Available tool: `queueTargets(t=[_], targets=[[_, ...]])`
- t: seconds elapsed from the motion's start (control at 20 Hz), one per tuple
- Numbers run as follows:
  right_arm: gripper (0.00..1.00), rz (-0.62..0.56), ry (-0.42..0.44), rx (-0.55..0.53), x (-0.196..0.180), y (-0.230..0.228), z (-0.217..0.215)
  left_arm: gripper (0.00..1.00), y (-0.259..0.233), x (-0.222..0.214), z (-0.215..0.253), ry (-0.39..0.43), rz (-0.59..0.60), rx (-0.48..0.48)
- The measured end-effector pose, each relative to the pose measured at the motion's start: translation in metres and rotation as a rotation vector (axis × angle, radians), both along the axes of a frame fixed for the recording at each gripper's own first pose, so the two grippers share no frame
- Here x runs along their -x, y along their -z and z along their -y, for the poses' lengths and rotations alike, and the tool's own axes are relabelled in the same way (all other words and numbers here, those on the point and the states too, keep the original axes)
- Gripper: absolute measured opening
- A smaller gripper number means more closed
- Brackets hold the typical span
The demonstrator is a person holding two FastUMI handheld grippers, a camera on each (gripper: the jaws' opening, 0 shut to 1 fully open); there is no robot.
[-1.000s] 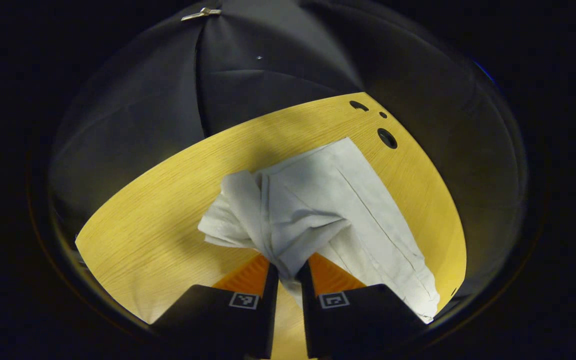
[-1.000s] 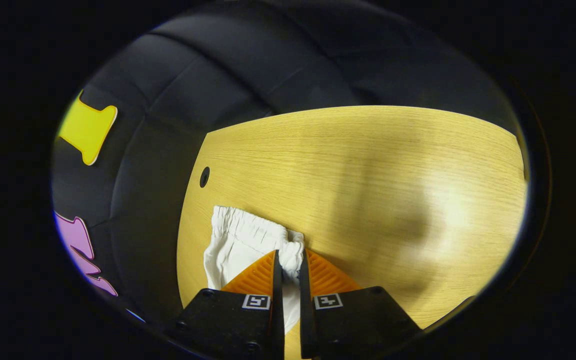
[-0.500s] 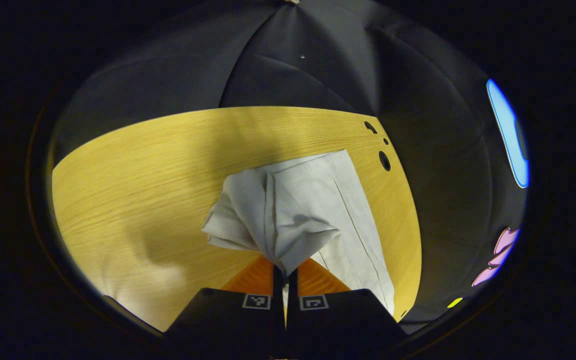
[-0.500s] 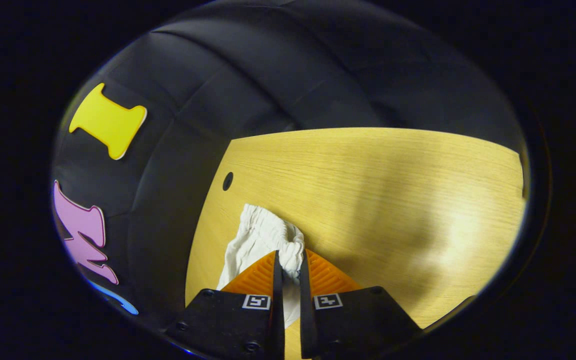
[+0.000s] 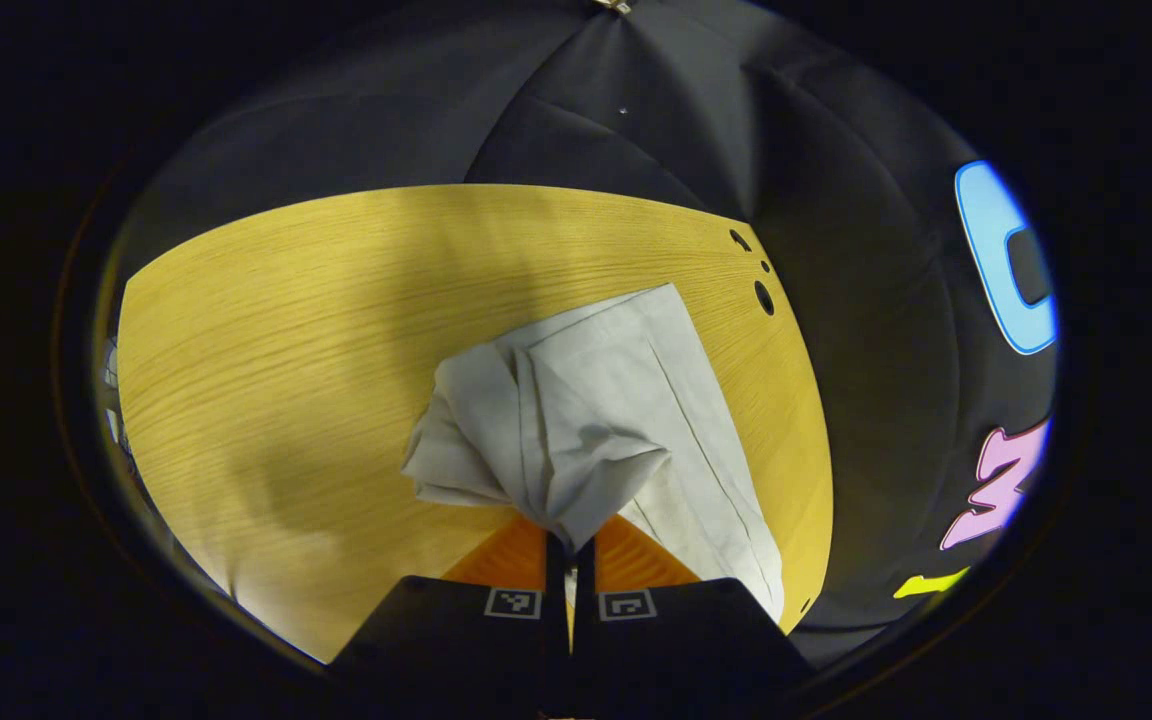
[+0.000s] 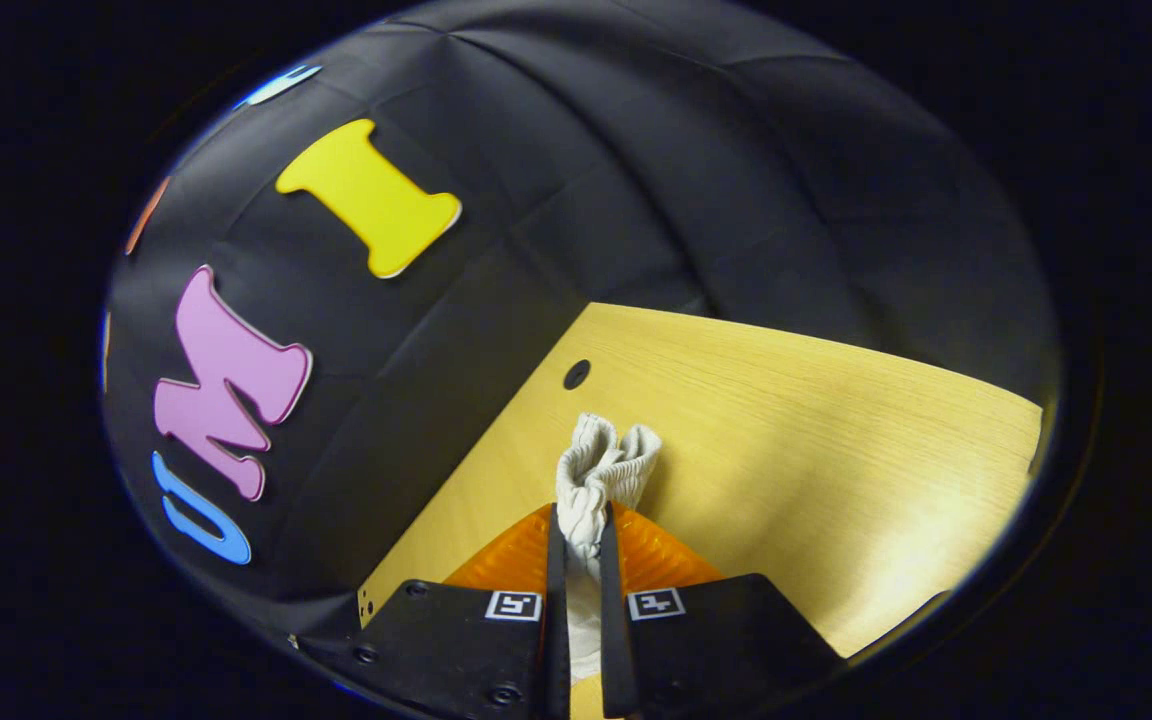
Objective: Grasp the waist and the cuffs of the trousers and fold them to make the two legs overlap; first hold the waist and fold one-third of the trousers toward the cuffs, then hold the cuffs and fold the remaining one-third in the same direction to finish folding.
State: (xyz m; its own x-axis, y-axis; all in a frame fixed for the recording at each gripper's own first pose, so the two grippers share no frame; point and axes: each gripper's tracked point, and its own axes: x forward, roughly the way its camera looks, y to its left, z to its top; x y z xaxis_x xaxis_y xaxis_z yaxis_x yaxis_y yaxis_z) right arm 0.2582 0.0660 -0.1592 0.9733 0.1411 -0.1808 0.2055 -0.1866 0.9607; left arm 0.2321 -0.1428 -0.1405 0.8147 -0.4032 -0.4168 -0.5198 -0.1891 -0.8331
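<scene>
— Gripping is recorded at both tools? State material and position.

— Confirmed. In the left gripper view the left tool (image 5: 570,545) is seen pressed together on a bunched fold of the trousers (image 5: 596,420); the fabric is white, thin and woven, heavily creased near the pinch, with a straight stitched seam running along the leg. A flat rectangular end of a leg is laid out toward the far edge of the surface (image 5: 286,340). In the right gripper view the right tool (image 6: 582,545) is closed on the waistband (image 6: 604,470), which is gathered into ridged, elasticated pleats and stands up in a narrow bundle between the fingers.

— Surroundings and obstructions?

— The surface is a yellow wood-grain laminate with fine parallel lines. A round dark hole (image 5: 764,297) is noted near its far right corner in the left gripper view, with two smaller openings just beyond it; one hole (image 6: 576,374) is seen close to the corner in the right gripper view. Black draped cloth (image 6: 696,170) encloses the booth. Much of the trousers beneath the lifted fold is hidden by that fold.

— Legible markings?

— Small square coded tags (image 6: 514,604) are fixed on the tool bodies; nothing readable is recorded.
</scene>
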Motion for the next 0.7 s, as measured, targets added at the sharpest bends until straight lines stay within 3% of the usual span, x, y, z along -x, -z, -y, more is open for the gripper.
queueTargets(t=[0.15,0.4,0.7], targets=[[0.17,0.106,-0.023,0.059,-0.001,-0.050,-0.014,0.07,0.000,0.011,0.002,0.009,0.010,-0.006],[0.17,0.284,-0.114,0.255,-0.002,-0.136,-0.057,0.07,0.001,0.019,0.008,0.030,0.026,-0.034],[0.17,0.400,-0.158,0.308,-0.002,-0.209,-0.104,0.06,0.001,0.022,0.011,0.034,0.037,-0.023]])
